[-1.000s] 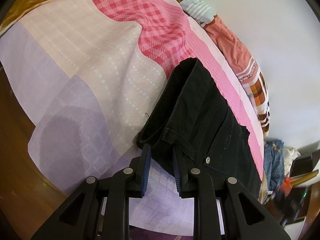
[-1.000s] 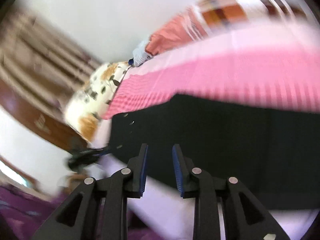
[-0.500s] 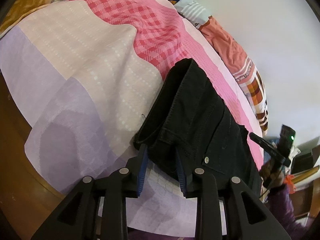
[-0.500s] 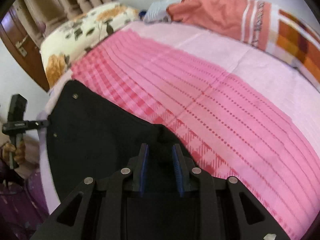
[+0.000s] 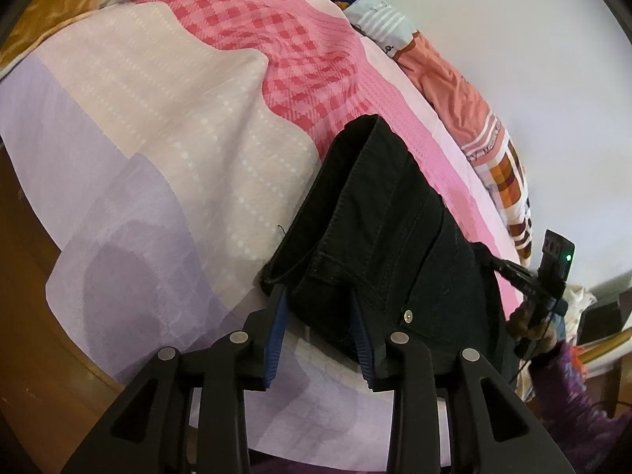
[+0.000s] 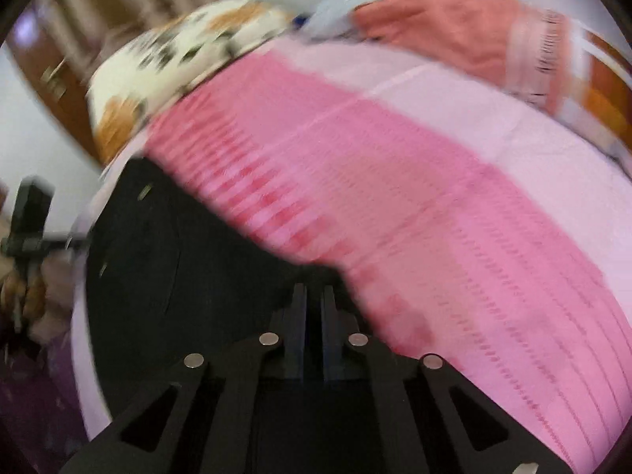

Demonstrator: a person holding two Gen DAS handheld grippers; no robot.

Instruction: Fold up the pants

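Observation:
Black pants (image 5: 379,237) lie folded on a bed with a pink, cream and lilac sheet (image 5: 158,150). My left gripper (image 5: 318,316) is open, its blue-padded fingers straddling the near corner of the waistband, close beside a metal rivet (image 5: 407,316). In the blurred right wrist view my right gripper (image 6: 314,308) has its jaws nearly closed on the far edge of the pants (image 6: 189,268). The right gripper also shows in the left wrist view (image 5: 549,276), at the far side of the pants.
A floral pillow (image 6: 177,63) lies at the head of the bed. Orange and plaid bedding (image 5: 474,118) is bunched along the white wall. The bed's wooden frame (image 5: 23,316) runs at left. Clutter sits on the floor at right (image 5: 592,316).
My right gripper has narrowed its jaws on the pants' edge and is moving, blurring its view. My left gripper has stayed at the waistband corner, shifting slightly.

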